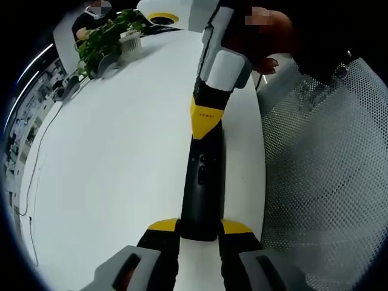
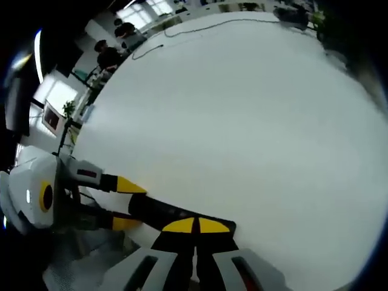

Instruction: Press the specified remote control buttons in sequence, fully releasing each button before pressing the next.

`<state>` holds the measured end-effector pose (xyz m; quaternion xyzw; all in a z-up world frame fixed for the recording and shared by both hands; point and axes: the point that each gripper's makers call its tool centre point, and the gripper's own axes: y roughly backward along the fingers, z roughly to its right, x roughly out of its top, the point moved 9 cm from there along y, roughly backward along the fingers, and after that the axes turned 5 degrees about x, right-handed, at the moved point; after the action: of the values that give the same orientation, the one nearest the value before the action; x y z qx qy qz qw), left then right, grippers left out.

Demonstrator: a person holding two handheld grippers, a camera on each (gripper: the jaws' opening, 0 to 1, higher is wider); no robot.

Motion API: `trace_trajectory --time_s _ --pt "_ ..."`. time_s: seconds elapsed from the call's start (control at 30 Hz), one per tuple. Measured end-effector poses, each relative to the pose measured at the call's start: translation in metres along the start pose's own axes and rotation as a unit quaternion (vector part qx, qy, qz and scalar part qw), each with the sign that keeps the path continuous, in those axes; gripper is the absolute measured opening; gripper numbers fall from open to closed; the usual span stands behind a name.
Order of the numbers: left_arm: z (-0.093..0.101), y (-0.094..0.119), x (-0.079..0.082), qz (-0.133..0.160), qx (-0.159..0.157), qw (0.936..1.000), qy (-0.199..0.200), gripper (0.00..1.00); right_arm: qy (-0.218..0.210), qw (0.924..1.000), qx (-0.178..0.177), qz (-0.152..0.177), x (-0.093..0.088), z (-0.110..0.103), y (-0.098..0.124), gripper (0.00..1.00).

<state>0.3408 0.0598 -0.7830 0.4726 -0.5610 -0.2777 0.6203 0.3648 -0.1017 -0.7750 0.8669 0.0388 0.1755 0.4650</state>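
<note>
Remote control [image 1: 202,182], a long black bar, lies on the white table [image 1: 109,170] in the lower centre of the left gripper view, running up the frame. The left gripper [image 1: 200,230] pinches its near end between 2 yellow-tipped jaws. The right gripper [image 1: 206,118] comes down from the upper centre with its jaws pressed together, tip resting on the far end. In the right gripper view that gripper [image 2: 195,227] sits at bottom centre, jaws together over the remote, and the left one enters from the lower left. A potted plant [image 1: 103,39] stands at upper left. The remote looks light, stiff and smooth-sided, likely to slide, so clamping the end sides seems the safest hold.
</note>
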Motion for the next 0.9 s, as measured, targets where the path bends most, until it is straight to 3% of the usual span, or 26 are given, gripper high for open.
trace_trajectory --time_s 0.23,0.57,0.67,0.9 --pt "0.000 0.000 0.000 0.001 0.000 1.0000 -0.004 0.25 0.020 0.9996 0.020 0.001 0.001 -0.009 0.001 0.00" --pt "0.000 0.000 -0.001 0.000 0.001 1.0000 -0.003 0.25 0.024 0.9985 0.041 -0.026 -0.004 -0.015 -0.004 0.00" --pt "0.000 0.000 -0.001 0.000 0.001 1.0000 -0.001 0.25 0.040 0.9980 0.022 -0.043 -0.007 -0.012 -0.008 0.00" --pt "0.000 -0.001 0.001 -0.003 0.000 1.0000 -0.003 0.25 0.032 0.9983 0.028 -0.039 -0.006 -0.011 -0.009 0.00"
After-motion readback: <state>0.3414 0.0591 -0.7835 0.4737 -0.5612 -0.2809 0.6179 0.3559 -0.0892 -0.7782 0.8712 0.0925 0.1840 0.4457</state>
